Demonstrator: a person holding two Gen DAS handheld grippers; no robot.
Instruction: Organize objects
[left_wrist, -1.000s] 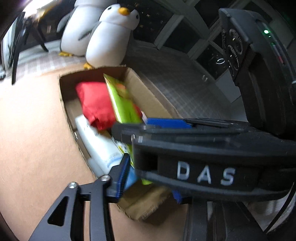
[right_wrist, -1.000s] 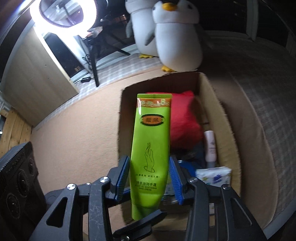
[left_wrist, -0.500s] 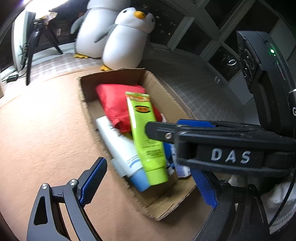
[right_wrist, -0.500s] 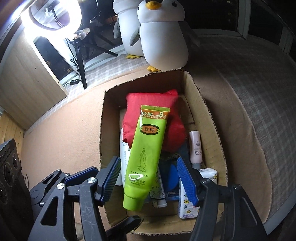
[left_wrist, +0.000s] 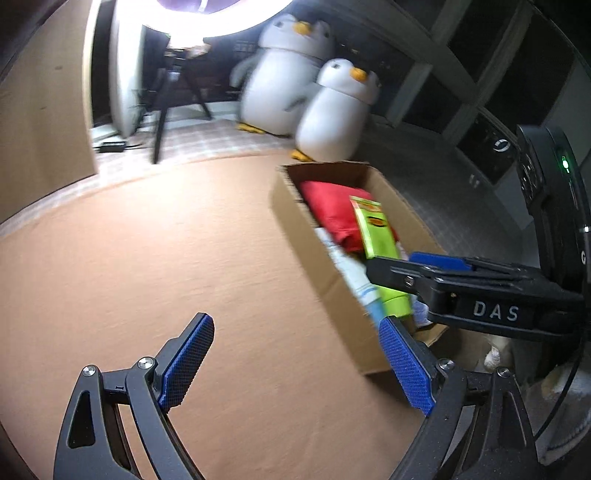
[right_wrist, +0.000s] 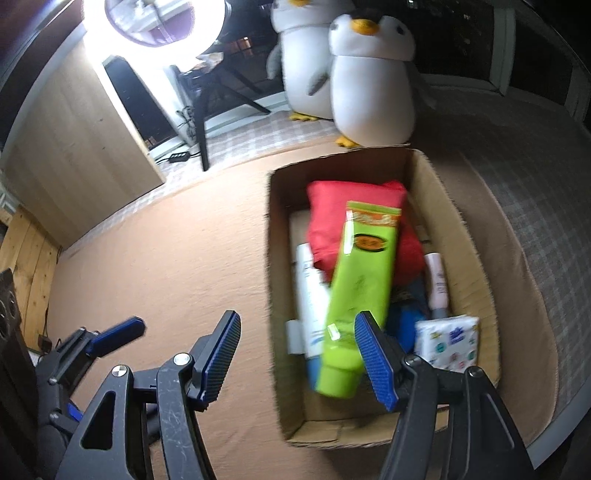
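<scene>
An open cardboard box (right_wrist: 465, 229) (left_wrist: 314, 258) stands on the tan mat. A green hand cream tube (right_wrist: 354, 291) (left_wrist: 380, 251) lies in it, on top of a red pouch (right_wrist: 354, 195) (left_wrist: 328, 206) and a white tube (right_wrist: 310, 295). A pink bottle (right_wrist: 436, 284) and a tissue pack (right_wrist: 447, 343) lie at the box's right. My right gripper (right_wrist: 299, 354) is open and empty, near the box's near left corner. My left gripper (left_wrist: 295, 365) is open and empty over the mat, left of the box. The right gripper's body (left_wrist: 480, 295) crosses the left wrist view.
Two plush penguins (right_wrist: 369, 81) (left_wrist: 332, 110) stand behind the box. A ring light (right_wrist: 155, 22) on a tripod and a wooden cabinet (right_wrist: 74, 147) are at the back left. A checked grey blanket (right_wrist: 535, 206) lies right of the box.
My right gripper opened and let the green tube drop into the box, then pulled back to the left. My left gripper opened wide and swung left, away from the box.
</scene>
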